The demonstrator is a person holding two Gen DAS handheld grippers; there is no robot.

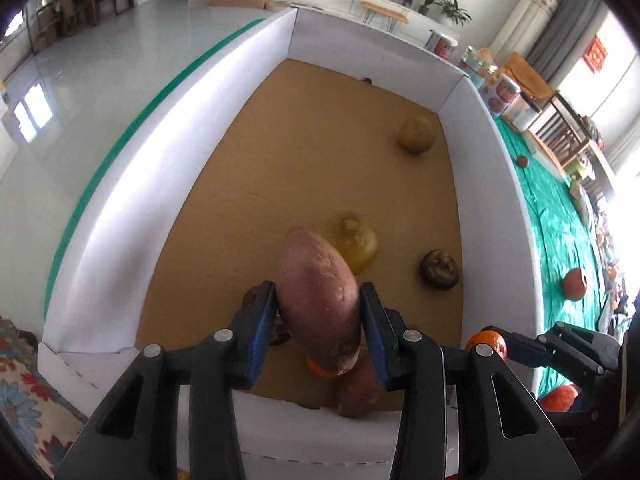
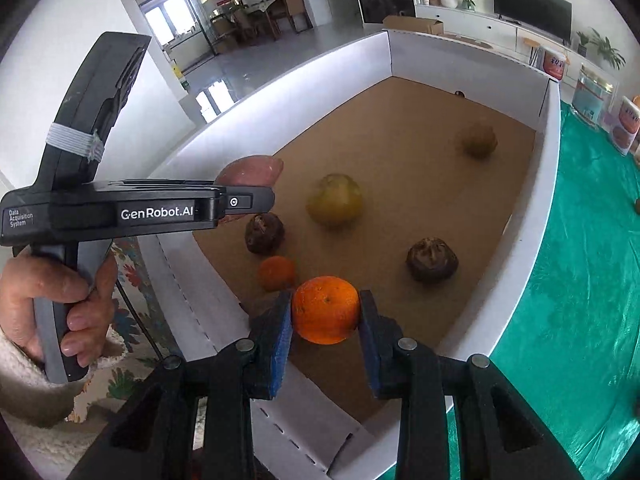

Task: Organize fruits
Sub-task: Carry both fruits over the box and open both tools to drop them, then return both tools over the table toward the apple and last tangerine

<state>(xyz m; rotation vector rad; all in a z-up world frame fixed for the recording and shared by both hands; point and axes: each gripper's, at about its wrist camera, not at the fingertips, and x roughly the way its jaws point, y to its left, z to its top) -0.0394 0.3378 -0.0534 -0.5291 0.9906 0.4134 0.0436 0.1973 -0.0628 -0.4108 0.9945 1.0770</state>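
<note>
My left gripper (image 1: 319,312) is shut on a reddish sweet potato (image 1: 318,300) and holds it above the near end of a white-walled cardboard box (image 1: 132,184). My right gripper (image 2: 325,316) is shut on an orange (image 2: 325,309) over the box's near right corner; it also shows in the left wrist view (image 1: 486,344). On the box floor lie a yellow-green pear (image 2: 335,199), a brownish round fruit (image 2: 479,141), two dark wrinkled fruits (image 2: 432,260) (image 2: 265,233), a small orange (image 2: 277,273) and another sweet potato (image 1: 360,392).
The box (image 2: 536,216) stands on a green tablecloth (image 2: 580,280). More fruit lies on the cloth at the right (image 1: 575,284), (image 1: 560,398). Cans and jars (image 1: 504,92) stand beyond the box's far right corner. A patterned floral cloth (image 1: 24,392) lies left of the box.
</note>
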